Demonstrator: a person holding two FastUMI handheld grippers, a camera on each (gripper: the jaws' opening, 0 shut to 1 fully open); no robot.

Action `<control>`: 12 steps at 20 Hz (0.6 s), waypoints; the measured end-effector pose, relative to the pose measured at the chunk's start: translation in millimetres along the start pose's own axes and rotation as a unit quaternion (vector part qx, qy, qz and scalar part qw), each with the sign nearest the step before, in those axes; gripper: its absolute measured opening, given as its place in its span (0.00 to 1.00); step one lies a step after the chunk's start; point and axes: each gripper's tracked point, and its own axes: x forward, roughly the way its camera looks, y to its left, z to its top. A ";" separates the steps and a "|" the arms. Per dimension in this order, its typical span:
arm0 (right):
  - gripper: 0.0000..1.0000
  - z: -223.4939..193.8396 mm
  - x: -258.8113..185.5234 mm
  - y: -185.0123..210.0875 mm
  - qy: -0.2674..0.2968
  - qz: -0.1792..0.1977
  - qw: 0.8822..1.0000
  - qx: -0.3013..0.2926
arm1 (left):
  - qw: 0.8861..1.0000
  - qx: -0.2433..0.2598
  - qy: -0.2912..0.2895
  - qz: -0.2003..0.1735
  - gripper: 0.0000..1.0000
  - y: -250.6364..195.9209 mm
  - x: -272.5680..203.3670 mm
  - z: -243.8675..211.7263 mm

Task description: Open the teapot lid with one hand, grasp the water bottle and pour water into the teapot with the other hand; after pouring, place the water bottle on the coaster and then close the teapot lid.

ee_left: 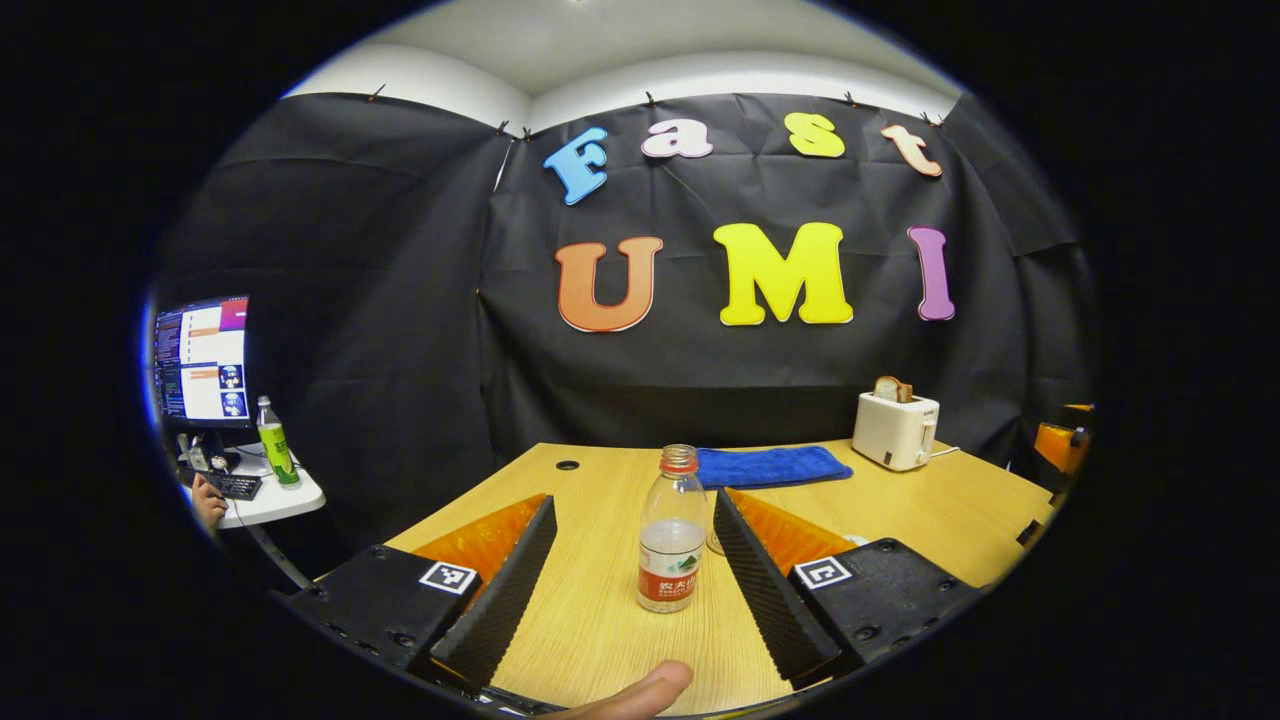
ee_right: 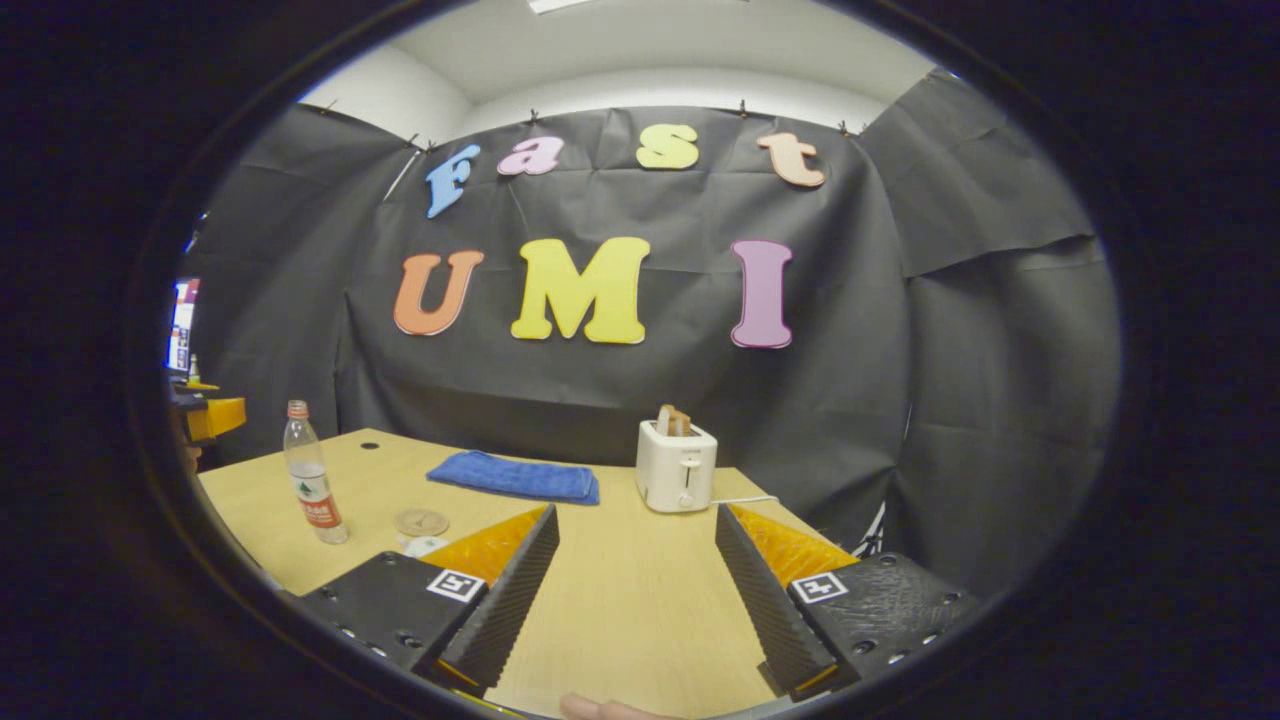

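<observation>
Left gripper (ee_left: pixel 632 575) jaws wide, bottle (ee_left: pixel 672 535) upright on table (ee_left: pixel 930 500) between fingers, not touched; seems lined up for grasp. Right gripper (ee_right: pixel 636 590) jaws wide, holding nothing, over bare table. Coaster (ee_right: pixel 421 521) near bottle, likely ready for later placing. Teapot: cannot tell where.

Water bottle (ee_left: pixel 671 535) stands between the open left gripper (ee_left: pixel 634 570) fingers; toaster (ee_right: pixel 677 465) and towel (ee_right: pixel 514 476) occupy the table's (ee_right: pixel 620 590) rear.

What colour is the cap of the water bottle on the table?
The water bottle has a red-orange cap. It shows best in the left gripper view.
</observation>
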 end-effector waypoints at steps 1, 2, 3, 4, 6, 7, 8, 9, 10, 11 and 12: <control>0.95 -1.5 2.4 1.7 0.002 0.002 1.000 0.000 | 1.000 0.002 0.004 0.000 0.99 -1.5 1.7 -2.5; 0.93 -4.2 5.8 3.4 0.004 0.005 1.000 0.002 | 1.000 0.003 0.008 0.001 0.99 -1.4 3.5 -6.1; 0.95 -3.7 8.6 11.6 -0.003 0.019 1.000 0.005 | 1.000 0.003 0.012 -0.004 0.99 -4.4 5.1 -8.9; 0.95 -5.0 12.1 18.4 -0.007 0.029 1.000 0.010 | 1.000 0.001 0.017 -0.009 0.99 -7.5 7.0 -11.4; 0.95 -26.6 33.8 41.7 0.006 0.052 0.998 0.018 | 1.000 -0.004 0.018 -0.018 0.99 -12.9 9.1 -14.0; 0.98 -31.6 40.8 52.5 0.008 0.060 0.998 0.019 | 1.000 -0.005 0.017 -0.021 0.99 -15.4 9.4 -14.0; 0.98 -39.5 51.0 65.5 0.014 0.069 0.997 0.018 | 1.000 -0.002 0.015 -0.019 0.99 -14.9 10.0 -14.5; 0.98 -45.4 56.8 75.6 0.017 0.074 0.997 0.019 | 1.000 0.002 0.013 -0.018 0.99 -14.7 10.0 -12.9; 0.95 -55.6 65.0 91.6 0.025 0.084 0.996 0.016 | 1.000 0.005 0.011 -0.017 0.99 -13.6 10.5 -13.7; 0.98 -64.3 72.0 107.9 0.034 0.095 0.995 0.012 | 1.000 0.006 0.011 -0.014 0.99 -11.9 12.2 -14.0; 0.98 -69.7 76.4 120.0 0.041 0.104 0.994 0.012 | 1.000 0.006 0.012 -0.012 0.99 -11.0 12.6 -14.8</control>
